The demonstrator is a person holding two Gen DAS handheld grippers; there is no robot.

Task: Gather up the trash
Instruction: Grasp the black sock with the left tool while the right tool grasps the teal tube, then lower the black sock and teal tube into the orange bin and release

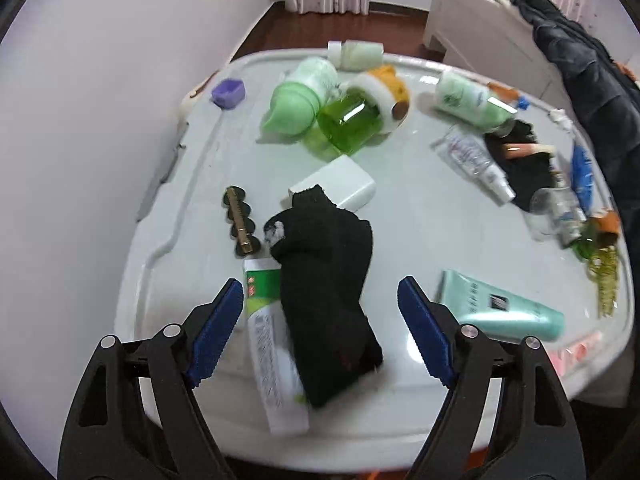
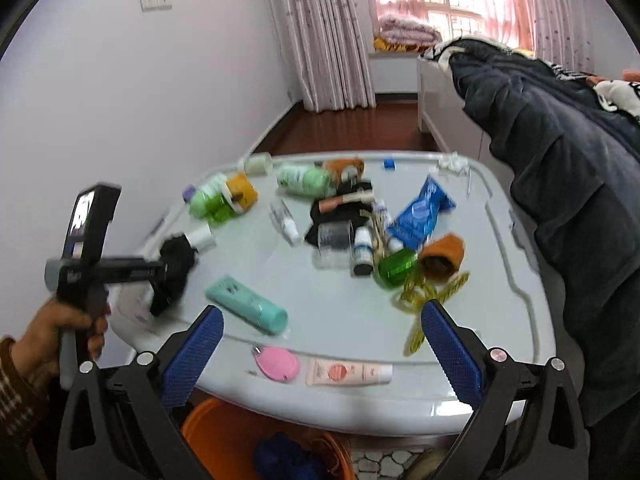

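Left claw (image 1: 320, 300) stands open over the tabletop (image 1: 400, 216), with a black sock (image 1: 328, 280) lying loose between its fingers across a white tube (image 1: 268, 344). Right claw (image 2: 322, 334) gapes wide and empty above the near edge; an orange bucket (image 2: 224, 432) sits below it, a pink case (image 2: 278, 364) just ahead, a teal tube (image 2: 246, 304) beyond.

One black sock (image 1: 326, 300); one teal tube (image 2: 247, 304); one pink tube (image 2: 347, 372); one orange bucket (image 2: 224, 424); two grippers

On the worktop (image 1: 400, 224), a sock (image 1: 328, 280) lies across a tube (image 1: 268, 344); a box (image 1: 340, 184) sits behind the sock, another tube (image 1: 504, 308) to its right.
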